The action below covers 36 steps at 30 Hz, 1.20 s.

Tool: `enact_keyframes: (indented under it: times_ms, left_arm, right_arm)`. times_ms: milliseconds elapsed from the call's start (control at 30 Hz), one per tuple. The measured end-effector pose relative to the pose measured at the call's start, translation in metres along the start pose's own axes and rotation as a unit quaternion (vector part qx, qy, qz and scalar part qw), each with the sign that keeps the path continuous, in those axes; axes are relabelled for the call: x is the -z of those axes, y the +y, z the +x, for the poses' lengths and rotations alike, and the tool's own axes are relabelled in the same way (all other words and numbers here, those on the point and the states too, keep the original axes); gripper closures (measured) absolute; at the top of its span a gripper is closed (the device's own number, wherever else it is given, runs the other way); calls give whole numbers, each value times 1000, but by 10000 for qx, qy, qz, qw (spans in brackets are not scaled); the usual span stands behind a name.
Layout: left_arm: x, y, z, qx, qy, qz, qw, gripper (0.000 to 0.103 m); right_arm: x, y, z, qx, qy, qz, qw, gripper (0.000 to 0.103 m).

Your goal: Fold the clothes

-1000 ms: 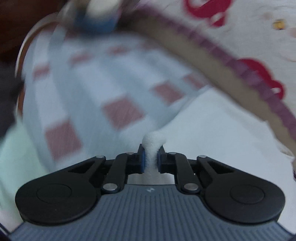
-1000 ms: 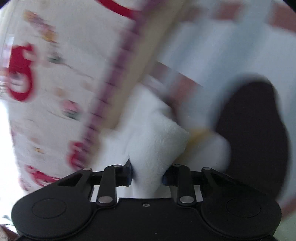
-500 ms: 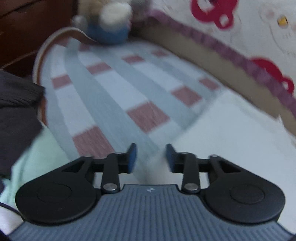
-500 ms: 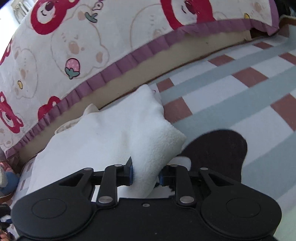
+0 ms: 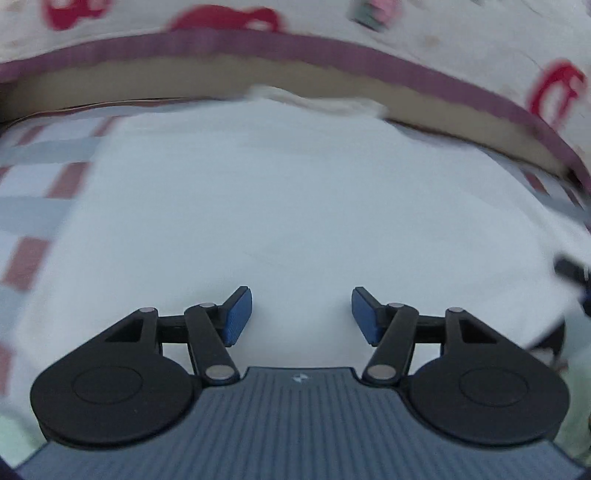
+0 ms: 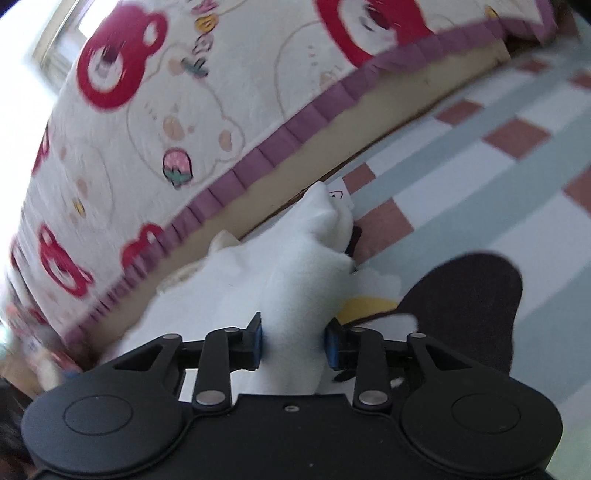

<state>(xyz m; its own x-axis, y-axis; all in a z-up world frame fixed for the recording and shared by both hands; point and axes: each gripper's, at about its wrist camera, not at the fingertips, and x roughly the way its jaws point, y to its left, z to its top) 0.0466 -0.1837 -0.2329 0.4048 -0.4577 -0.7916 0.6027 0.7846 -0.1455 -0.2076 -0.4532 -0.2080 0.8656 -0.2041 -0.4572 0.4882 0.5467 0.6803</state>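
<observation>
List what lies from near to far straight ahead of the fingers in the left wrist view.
Left gripper, open over the cloth → white fleece garment spread flat → its bunched far edge → tan band → purple trim → bear-print cover.

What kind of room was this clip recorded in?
Most likely a bedroom, with the folding done on the floor. A bed cover printed with cartoon bears and edged in a purple frill hangs beside a checked floor mat, where the white fleece garment lies spread out.
</observation>
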Motion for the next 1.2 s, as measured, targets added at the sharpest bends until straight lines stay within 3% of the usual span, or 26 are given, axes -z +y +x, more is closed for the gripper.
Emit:
enact_keyframes:
  times_ms: [33, 200, 467, 500, 533, 633, 733, 800, 867, 933, 967, 1033, 1100, 1167, 1200]
  left_arm:
    - [3, -2, 6, 21, 76, -22, 10000, 43]
    - [4, 1, 9, 95, 119, -85, 9998, 43]
    - [6, 2, 12, 116, 100, 19, 9999, 43]
    - [6, 2, 13, 125, 80, 71, 9999, 43]
    - [6, 2, 13, 149, 69, 124, 9998, 43]
    - [5, 5, 9, 226, 56, 298, 9993, 59]
    - [8, 14, 3, 542, 256, 453, 9972, 62]
    - [6, 31, -4, 829, 385, 322, 9953, 62]
    - [1, 69, -15, 1051, 263, -492, 9929, 61]
    - [-1, 112, -26, 1108, -2, -1414, 9837, 61]
    - [1, 129, -29, 947, -82, -1686, 9811, 60]
    - [8, 163, -29, 696, -106, -2298, 9707, 58]
    - [23, 198, -20, 738, 43, -3108, 9476, 58]
    - [37, 219, -11, 1124, 65, -3803, 9180, 60]
    - [39, 221, -12, 1147, 46, -3882, 9144, 59]
  right_arm:
    - [0, -1, -1, -48, 21, 57, 10000, 54]
    - [13, -15, 10, 124, 334, 465, 9983, 46]
    - [19, -22, 39, 77, 608, 828, 9947, 39]
    - [16, -18, 48, 86, 620, 785, 9949, 41]
    - [12, -13, 55, 41, 623, 729, 9954, 62]
    - [-5, 40, 47, -419, 294, -72, 9987, 71]
    - [-25, 114, 35, -875, 148, -1263, 9880, 78]
    - [-25, 173, 27, -1223, 272, -2325, 9645, 79]
    - [-10, 230, 26, -1601, 497, -3338, 9276, 80]
    - [11, 270, 43, -1911, 990, -3749, 9018, 80]
    - [23, 286, 55, -2013, 1260, -3843, 8921, 80]
    - [56, 302, 84, -1895, 1673, -4061, 8782, 80]
    - [91, 308, 113, -1646, 2054, -4272, 8650, 81]
    - [127, 298, 138, -1364, 2363, -4367, 8572, 80]
    - [136, 292, 140, -1416, 2329, -4360, 8577, 80]
